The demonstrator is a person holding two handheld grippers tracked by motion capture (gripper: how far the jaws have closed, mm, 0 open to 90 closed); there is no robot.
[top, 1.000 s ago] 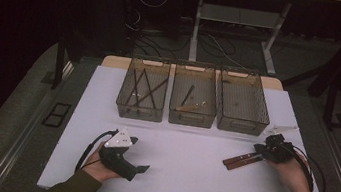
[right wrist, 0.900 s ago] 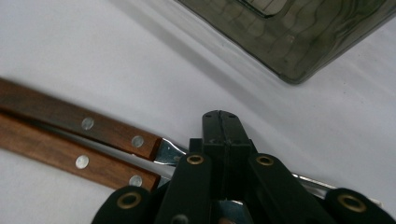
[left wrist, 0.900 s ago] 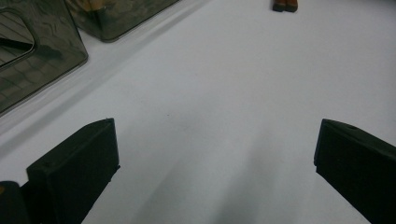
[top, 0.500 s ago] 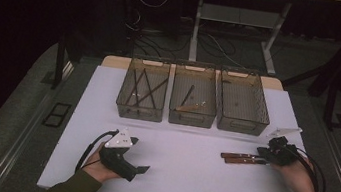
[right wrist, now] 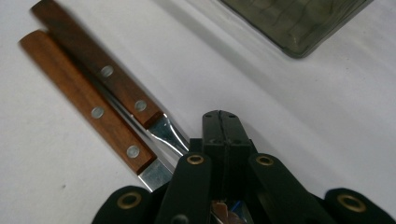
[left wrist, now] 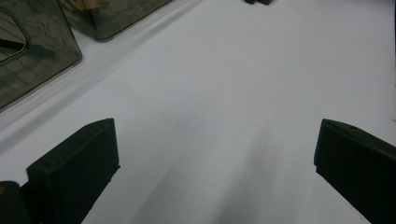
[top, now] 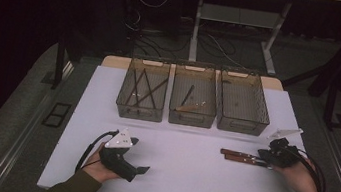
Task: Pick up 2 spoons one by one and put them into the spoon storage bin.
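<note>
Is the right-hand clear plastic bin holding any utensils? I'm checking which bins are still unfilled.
No: in the high view the right-hand clear plastic bin shows only its bare patterned floor, while the two wooden-handled knives lie on the white table.

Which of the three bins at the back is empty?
The right-hand bin, nearest the right gripper: its floor looks bare. The left bin holds dark sticks, and the middle bin holds a few utensils.
</note>
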